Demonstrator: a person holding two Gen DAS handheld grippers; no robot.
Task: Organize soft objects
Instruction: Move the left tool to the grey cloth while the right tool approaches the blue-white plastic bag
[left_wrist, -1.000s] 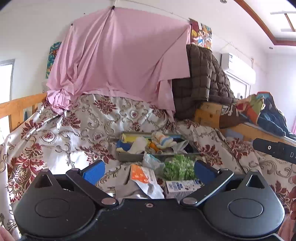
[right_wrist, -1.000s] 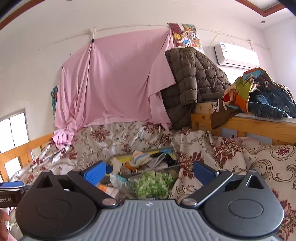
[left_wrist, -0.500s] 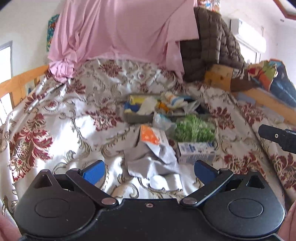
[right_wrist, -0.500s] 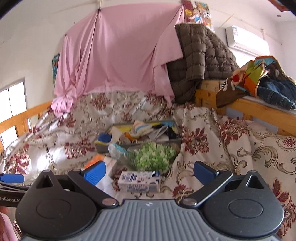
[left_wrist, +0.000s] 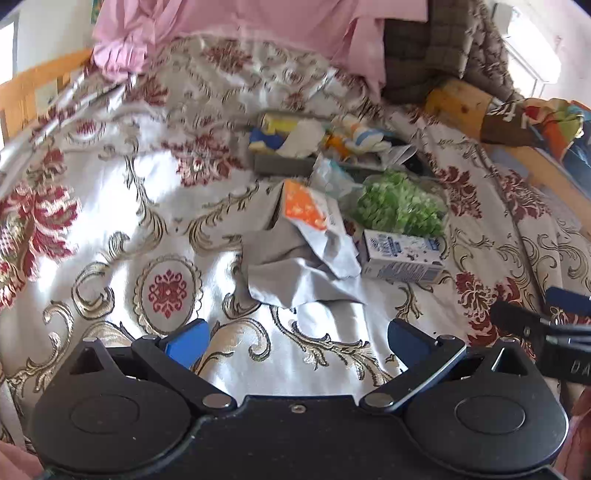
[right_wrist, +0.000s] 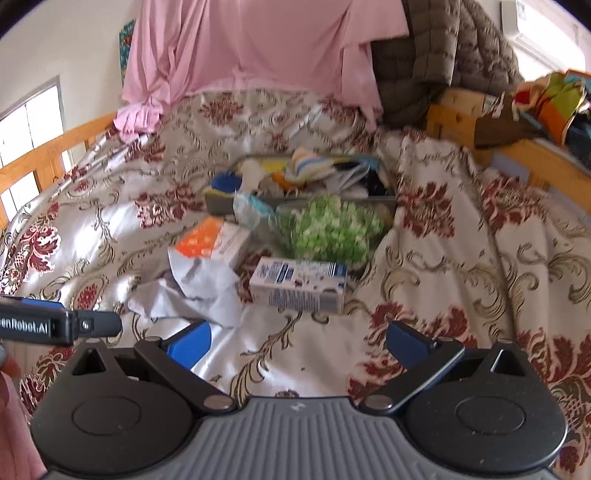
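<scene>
Both hand-held grippers hang over a bed covered with a cream bedspread patterned in dark red flowers and gold scrolls. The left hand-held gripper has its blue-tipped fingers spread wide with nothing between them, and the right hand-held gripper is spread the same way, also empty. Ahead of both lies a loose heap: a crumpled grey cloth nearest the left gripper, with a torn white packet with an orange end lying partly on top of it. Just beside that, a small white and blue carton lies on its side, and right behind it sits a clump of green leafy stuff. Further back a grey tray holds a jumble of soft things, among them a striped cloth and something blue and yellow. At the head of the bed a pink sheet hangs down, with a brown quilted jacket draped to its right over a wooden frame. The bedspread rises in a fold on the right side of the heap.
</scene>
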